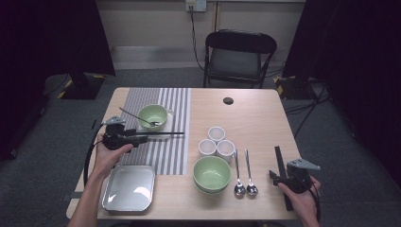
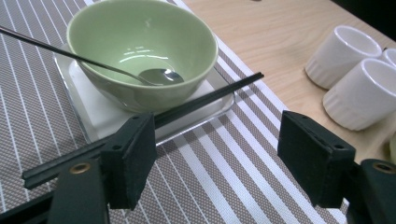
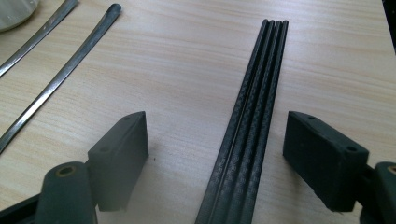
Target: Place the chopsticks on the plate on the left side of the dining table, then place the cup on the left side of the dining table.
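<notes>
A pale green bowl (image 2: 140,51) with a metal spoon (image 2: 159,77) in it stands on a small white tray (image 2: 88,114) on the striped placemat (image 1: 165,156). A pair of black chopsticks (image 2: 210,95) rests across the tray's near edge and runs back behind one jaw. My left gripper (image 2: 224,149) hovers open just in front of the tray, with nothing between its pads; in the high view the left gripper (image 1: 142,137) sits left of the bowl (image 1: 153,116). At the table's right front, my right gripper (image 3: 219,149) stands open astride more black chopsticks (image 3: 252,107), its pads clear of them.
Stacked green bowls (image 1: 212,172) sit front centre, with three white cups (image 1: 216,142) behind them and two spoons (image 1: 243,175) to their right. A square metal tray (image 1: 129,187) lies at the front left. A black chair (image 1: 239,56) stands beyond the table.
</notes>
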The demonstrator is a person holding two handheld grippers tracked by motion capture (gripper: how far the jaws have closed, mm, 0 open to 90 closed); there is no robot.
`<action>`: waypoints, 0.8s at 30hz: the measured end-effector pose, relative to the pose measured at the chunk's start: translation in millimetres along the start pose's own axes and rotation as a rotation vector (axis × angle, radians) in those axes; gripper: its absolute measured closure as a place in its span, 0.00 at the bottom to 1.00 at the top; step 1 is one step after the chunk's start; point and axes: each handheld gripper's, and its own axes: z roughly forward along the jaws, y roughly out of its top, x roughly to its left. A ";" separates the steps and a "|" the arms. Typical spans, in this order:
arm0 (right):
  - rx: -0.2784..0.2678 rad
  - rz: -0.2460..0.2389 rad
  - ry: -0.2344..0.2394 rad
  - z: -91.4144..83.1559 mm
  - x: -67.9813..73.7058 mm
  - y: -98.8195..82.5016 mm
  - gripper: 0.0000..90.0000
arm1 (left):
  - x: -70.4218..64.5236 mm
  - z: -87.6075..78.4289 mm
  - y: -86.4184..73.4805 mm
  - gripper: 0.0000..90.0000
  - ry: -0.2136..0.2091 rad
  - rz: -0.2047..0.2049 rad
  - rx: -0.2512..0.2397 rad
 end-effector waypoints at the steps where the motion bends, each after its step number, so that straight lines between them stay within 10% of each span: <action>1: 0.000 0.000 0.000 0.0 0.0 0.0 0.24 | 0.0 0.0 0.0 0.31 0.000 0.000 0.000; 24: 0.000 0.000 0.003 -0.1 0.0 0.0 0.24 | -48.0 12.7 15.8 0.31 -0.090 0.080 -0.017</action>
